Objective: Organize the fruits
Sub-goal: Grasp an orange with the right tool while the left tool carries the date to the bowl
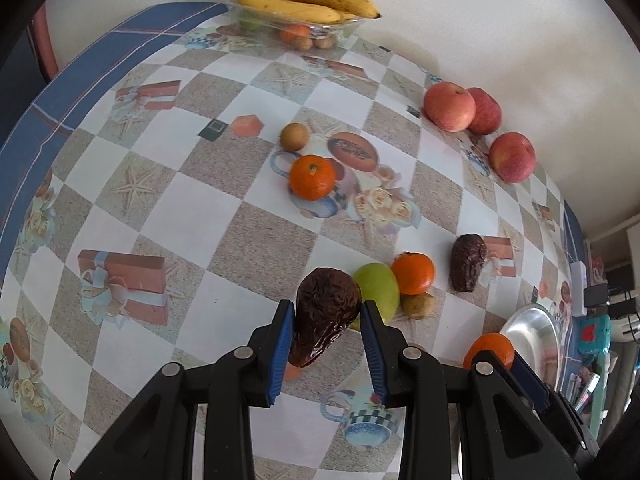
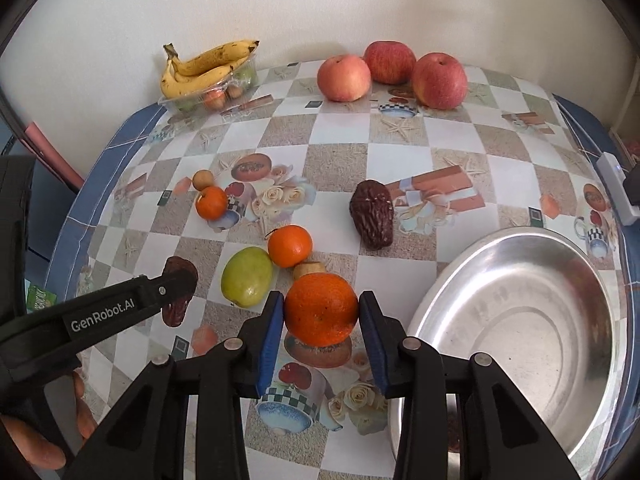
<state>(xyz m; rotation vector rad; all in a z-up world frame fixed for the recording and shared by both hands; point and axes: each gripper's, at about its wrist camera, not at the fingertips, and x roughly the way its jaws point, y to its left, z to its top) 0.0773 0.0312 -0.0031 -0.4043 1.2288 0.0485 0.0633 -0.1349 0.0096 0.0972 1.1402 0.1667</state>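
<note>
My left gripper [image 1: 328,308] is shut on a dark brown wrinkled fruit [image 1: 324,320] and holds it above the checked tablecloth. The right wrist view shows that fruit [image 2: 182,276] at the left, in the same grip. My right gripper [image 2: 321,298] is shut on an orange [image 2: 321,314], its blue pads pressing both sides, just off the cloth. A green fruit [image 2: 247,276], a tangerine [image 2: 289,245] and a small brown fruit [image 2: 310,269] lie together beyond the orange. A second brown wrinkled fruit [image 2: 372,214] lies further right.
A large metal bowl [image 2: 520,320] sits at the near right. Three apples [image 2: 390,62] line the far wall. Bananas [image 2: 208,66] rest on a clear tray of small fruit at the far left. Another tangerine [image 2: 211,202] and a small round fruit [image 2: 202,179] lie mid-left.
</note>
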